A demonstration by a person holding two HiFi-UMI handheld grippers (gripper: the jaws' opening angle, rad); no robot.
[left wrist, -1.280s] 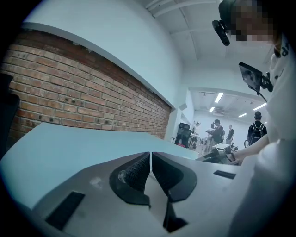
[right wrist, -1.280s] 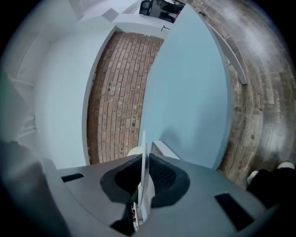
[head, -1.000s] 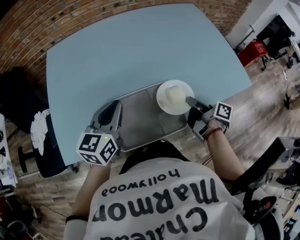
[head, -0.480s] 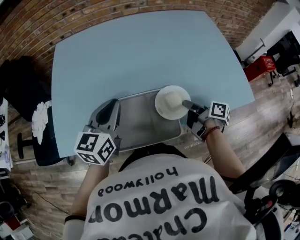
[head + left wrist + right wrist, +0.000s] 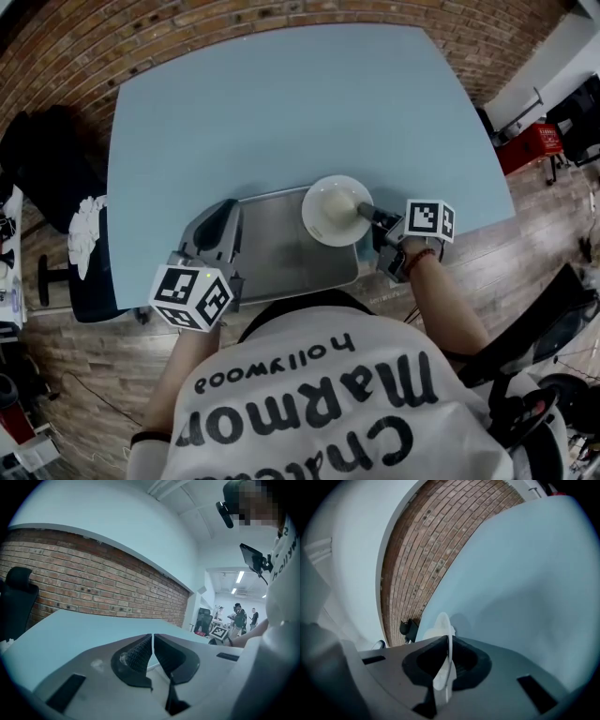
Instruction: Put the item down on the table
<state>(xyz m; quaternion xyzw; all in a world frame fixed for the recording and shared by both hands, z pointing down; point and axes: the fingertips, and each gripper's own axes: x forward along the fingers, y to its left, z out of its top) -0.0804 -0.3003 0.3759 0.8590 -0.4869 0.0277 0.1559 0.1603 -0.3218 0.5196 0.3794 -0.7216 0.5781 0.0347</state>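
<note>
**Bowl held over the tray corner, not yet set down**

The right gripper (image 5: 366, 213) is clamped on the rim of a white bowl (image 5: 332, 210), gripping it at the bowl's 3 o'clock side. In the right gripper view the rim runs edge-on between the jaws. The bowl sits over the 1 o'clock corner of the grey tray (image 5: 272, 251), partly overhanging the blue table (image 5: 281, 103). Whether it touches anything underneath I cannot tell.

The left gripper (image 5: 222, 220) lies at the tray's 9 o'clock edge, jaws together with nothing visible between them.

This looks like the carry step. The next move probably calls for clearing the tray rim toward 12 o'clock, lowering level, then releasing.

The bowl is round, so it has no long axis. Its mouth faces up.
</note>
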